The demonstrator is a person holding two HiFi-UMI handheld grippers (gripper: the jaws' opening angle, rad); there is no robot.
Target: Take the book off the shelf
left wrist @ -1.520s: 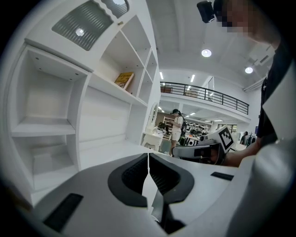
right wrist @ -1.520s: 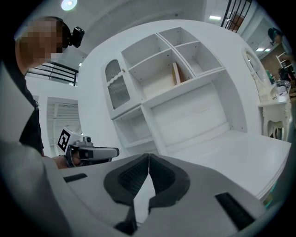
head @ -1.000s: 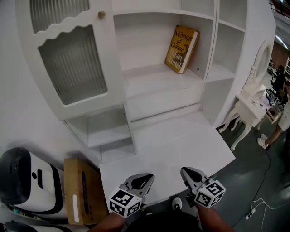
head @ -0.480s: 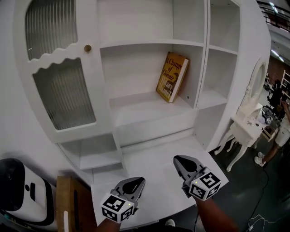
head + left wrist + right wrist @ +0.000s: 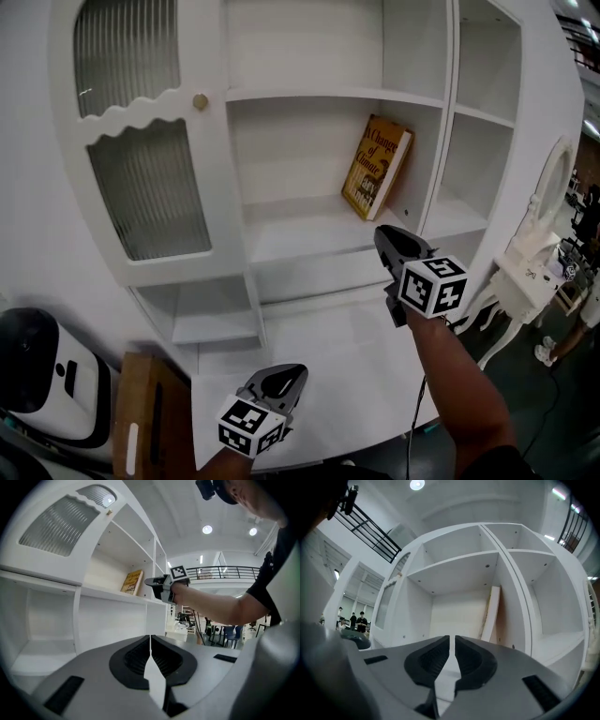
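Two grippers are shown, both with fingers closed and nothing held between them. The right gripper [image 5: 387, 236] is held about level in front of the open shelf [image 5: 300, 230], its fingers pointed into the compartment. The yellow-covered book [image 5: 377, 167] is found just beyond those fingers, a little above them and not touched by them; it stands tilted on the shelf, leaned toward the compartment's right wall. The left gripper [image 5: 284, 377] is held low over the white worktop [image 5: 347, 347], and from its fingers the book lies well apart, up and to the right. A ribbed-glass cabinet door [image 5: 150, 187] is seen up and to the left of the left fingers.
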